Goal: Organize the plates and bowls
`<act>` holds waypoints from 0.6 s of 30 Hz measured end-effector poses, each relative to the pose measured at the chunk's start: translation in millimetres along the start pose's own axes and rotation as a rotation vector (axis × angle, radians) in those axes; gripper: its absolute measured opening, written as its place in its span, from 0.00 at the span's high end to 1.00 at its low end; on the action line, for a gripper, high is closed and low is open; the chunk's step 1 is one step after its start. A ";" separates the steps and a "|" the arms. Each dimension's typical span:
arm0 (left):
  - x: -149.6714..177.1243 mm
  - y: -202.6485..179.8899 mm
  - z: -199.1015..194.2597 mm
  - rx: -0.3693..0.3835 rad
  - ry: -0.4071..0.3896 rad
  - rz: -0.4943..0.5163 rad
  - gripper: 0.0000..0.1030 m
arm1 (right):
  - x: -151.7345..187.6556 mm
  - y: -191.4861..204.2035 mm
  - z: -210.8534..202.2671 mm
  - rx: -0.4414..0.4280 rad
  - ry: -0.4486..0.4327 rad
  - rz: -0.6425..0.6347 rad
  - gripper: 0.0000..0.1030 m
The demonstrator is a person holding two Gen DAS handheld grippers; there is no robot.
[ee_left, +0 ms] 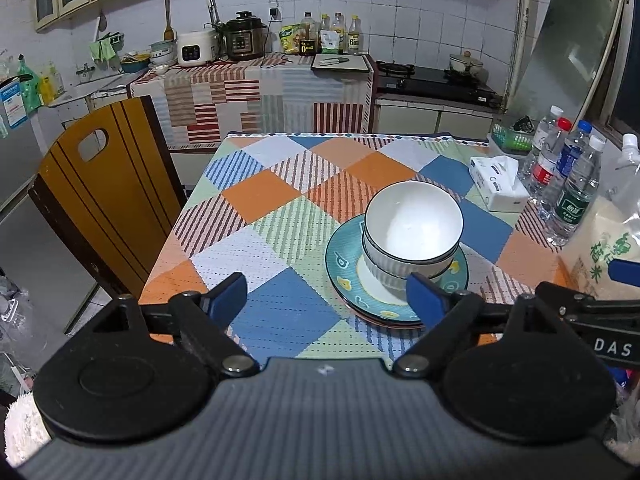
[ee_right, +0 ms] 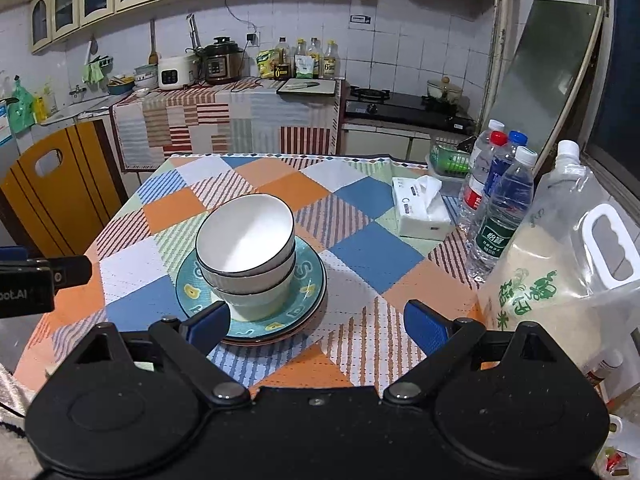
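Left hand-held gripper [ee_left: 326,294] spread wide, empty, low over near table [ee_left: 256,208] edge. Right hand-held gripper [ee_right: 316,322] likewise spread, empty. Two white bowls [ee_left: 412,228] nested, tilted slightly, sitting on stacked teal plates [ee_left: 344,264], mid-table. Stack ahead-right of left gripper, right finger overlapping plate rim in view; ahead-left of right gripper. Round stack, no long axis. Left judged marginally nearer.

We see sharp, evenly lit frames; glare whitens the bowls [ee_left: 412,226], and fisheye bends the dim edges.
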State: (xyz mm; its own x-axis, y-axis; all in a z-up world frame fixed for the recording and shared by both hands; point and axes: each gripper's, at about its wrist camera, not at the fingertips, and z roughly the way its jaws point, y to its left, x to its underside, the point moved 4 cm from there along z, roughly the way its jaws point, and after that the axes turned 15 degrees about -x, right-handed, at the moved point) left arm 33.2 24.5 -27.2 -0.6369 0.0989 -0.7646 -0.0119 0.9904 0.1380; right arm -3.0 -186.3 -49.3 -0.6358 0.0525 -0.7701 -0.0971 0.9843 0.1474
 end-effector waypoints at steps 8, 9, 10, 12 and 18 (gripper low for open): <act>2.7 1.7 3.4 -0.016 0.016 0.009 0.07 | -0.6 4.6 -7.7 0.008 -0.017 -0.006 0.07; 3.3 2.2 4.5 -0.018 0.021 0.008 0.07 | -0.2 4.9 -7.9 0.009 -0.015 -0.007 0.07; 3.8 2.0 5.8 -0.020 0.025 0.007 0.07 | 0.3 5.2 -8.1 0.012 -0.013 -0.008 0.07; 4.4 2.3 7.9 -0.020 0.034 0.009 0.07 | 1.1 5.9 -7.6 0.021 -0.007 -0.013 0.07; 2.6 1.3 14.5 -0.012 0.046 0.013 0.07 | 2.3 5.4 -6.9 0.024 -0.002 -0.008 0.07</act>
State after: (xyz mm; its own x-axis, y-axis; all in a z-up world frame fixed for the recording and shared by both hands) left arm 42.7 27.5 -38.1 -0.6715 0.1068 -0.7333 -0.0127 0.9878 0.1555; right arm -10.3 -182.0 -46.0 -0.6337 0.0447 -0.7723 -0.0840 0.9884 0.1262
